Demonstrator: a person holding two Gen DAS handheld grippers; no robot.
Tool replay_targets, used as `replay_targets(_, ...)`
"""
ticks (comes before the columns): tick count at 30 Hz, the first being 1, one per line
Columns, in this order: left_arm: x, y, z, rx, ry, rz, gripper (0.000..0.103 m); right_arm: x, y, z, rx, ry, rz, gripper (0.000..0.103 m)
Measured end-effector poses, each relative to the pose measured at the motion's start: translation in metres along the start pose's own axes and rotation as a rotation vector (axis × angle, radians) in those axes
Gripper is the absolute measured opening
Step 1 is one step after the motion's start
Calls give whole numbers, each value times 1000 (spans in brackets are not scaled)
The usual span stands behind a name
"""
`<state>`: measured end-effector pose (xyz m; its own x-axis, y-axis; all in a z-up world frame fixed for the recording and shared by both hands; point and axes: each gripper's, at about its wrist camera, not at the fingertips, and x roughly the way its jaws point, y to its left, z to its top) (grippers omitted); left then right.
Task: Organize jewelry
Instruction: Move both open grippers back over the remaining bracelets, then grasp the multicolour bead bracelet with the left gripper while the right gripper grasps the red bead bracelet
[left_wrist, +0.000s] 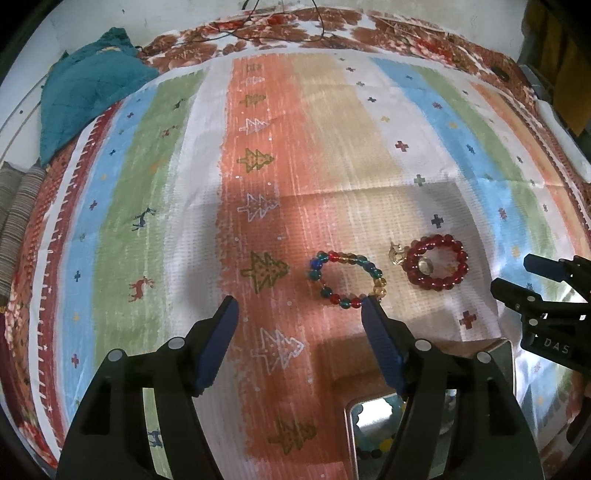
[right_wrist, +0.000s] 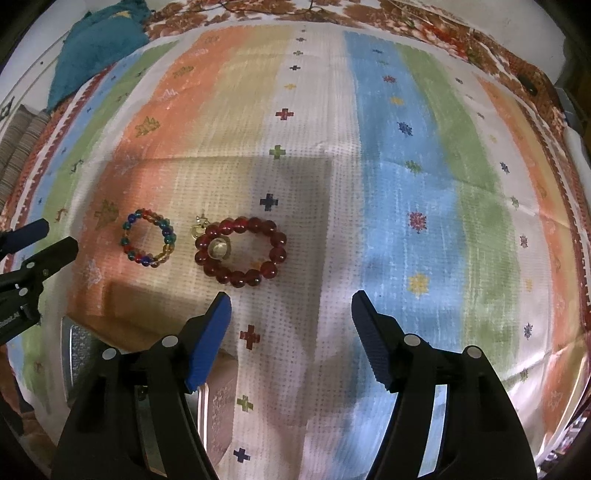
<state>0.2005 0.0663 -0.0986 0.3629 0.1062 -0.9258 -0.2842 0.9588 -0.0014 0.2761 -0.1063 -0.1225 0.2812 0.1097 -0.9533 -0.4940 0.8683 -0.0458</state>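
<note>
Left gripper (left_wrist: 299, 306): jaws are held spread wide and nothing is pinched; it is poised above the cloth, with its right finger tip seen just at the near edge of the multicoloured bracelet.
Right gripper (right_wrist: 291, 299): jaws are likewise held apart and empty; it is poised just short of the red bracelet, which lies ahead and a little to the left.
Multicoloured bracelet (left_wrist: 347, 278): it is laid flat on the orange stripe of the striped cloth (left_wrist: 166, 184), untouched; it is seen again in the right wrist view (right_wrist: 148, 238).
Red bracelet (right_wrist: 242, 251): it is laid flat just beside the multicoloured one, the two apart; a pale round bead or ring (right_wrist: 218, 248) is seen at its inner left edge, and a small gold clasp-like piece (right_wrist: 197, 229) is seen touching or just beside its outer rim.
Jewelry box (left_wrist: 373, 417): an open case with a mirrored surface is seen at the near edge, partly hidden by the fingers; beads seem to be reflected or stored in it, though which cannot be told.
Progress: both bracelets and the small pieces are judged still to be put away, so most of the task appears left.
Next step: the nearer bracelet is likely to be picked up first.
</note>
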Motion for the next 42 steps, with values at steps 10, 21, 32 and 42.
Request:
replay_targets(10,20,-5,8,21,34,-5,69,13,1,9,-11,24,-3,68)
replay_targets(21,48,-9,14,51,76,12,68,36,-2,21,-12,60,-9,68)
replay_targets(32,71,-17,17,98,115,37,67,53,-8,33,-12,84,-7,68)
replay_targets(42,83,-18,21,111,128,35,67,63,-8,38,-35,96,-22,68)
